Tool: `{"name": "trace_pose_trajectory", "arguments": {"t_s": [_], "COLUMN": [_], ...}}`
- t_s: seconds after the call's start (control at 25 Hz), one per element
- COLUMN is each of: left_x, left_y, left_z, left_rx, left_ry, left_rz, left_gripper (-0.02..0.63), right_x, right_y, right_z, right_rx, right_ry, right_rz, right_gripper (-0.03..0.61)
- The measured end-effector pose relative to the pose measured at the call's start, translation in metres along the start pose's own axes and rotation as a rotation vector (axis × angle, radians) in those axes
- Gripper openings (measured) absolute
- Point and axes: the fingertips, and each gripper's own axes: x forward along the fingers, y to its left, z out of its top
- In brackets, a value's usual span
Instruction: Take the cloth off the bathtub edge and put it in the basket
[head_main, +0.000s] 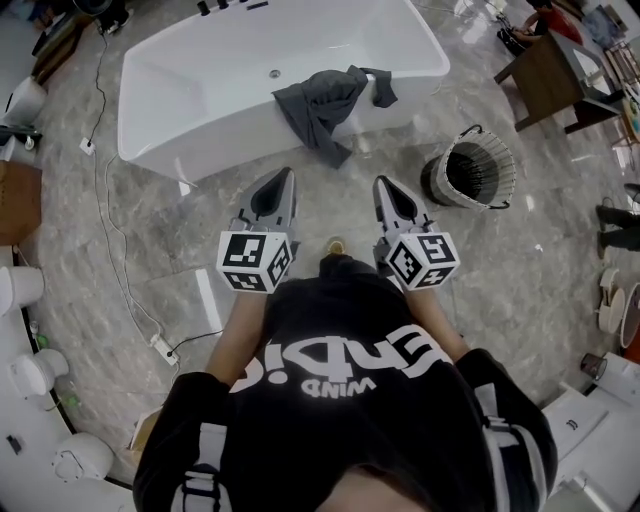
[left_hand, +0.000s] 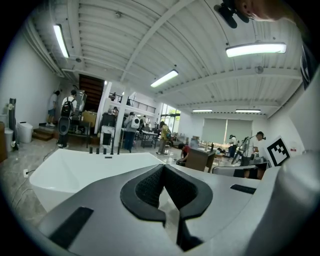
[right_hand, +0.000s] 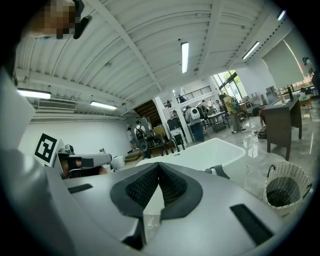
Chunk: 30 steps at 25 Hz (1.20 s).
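Left tool (head_main: 286, 175) and right tool (head_main: 382, 184), both closed and empty, stand short of the grey cloth (head_main: 322, 105) draped over the bathtub edge (head_main: 230, 128); I judge a shallow pinch could drop it short of the wicker basket (head_main: 500, 150).

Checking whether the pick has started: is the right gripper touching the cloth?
Apart. The head view shows bare floor between the right gripper and the cloth draped over the bathtub edge.
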Motion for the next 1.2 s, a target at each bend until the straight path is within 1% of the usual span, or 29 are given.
{"name": "trace_pose_trajectory", "arguments": {"t_s": [0.28, 0.56, 0.68, 0.88, 1.2], "left_x": [0.047, 0.091, 0.122, 0.178, 0.255], "left_y": [0.011, 0.045, 0.061, 0.088, 0.146], "left_z": [0.013, 0.016, 0.023, 0.044, 0.071], "left_rx": [0.015, 0.007, 0.005, 0.018, 0.027], "left_ry": [0.008, 0.02, 0.01, -0.011, -0.001], "left_rz": [0.019, 0.022, 0.002, -0.058, -0.127], "left_gripper": [0.014, 0.014, 0.014, 0.015, 0.014], "right_x": [0.04, 0.092, 0.119, 0.176, 0.267], "right_y": [-0.038, -0.056, -0.067, -0.088, -0.104], "right_z": [0.015, 0.017, 0.023, 0.041, 0.082], "right_rx": [0.019, 0.018, 0.017, 0.018, -0.008], "right_ry": [0.013, 0.041, 0.043, 0.043, 0.016], "right_rz": [0.011, 0.02, 0.007, -0.019, -0.056], "right_gripper": [0.012, 0.012, 0.012, 0.012, 0.012]}}
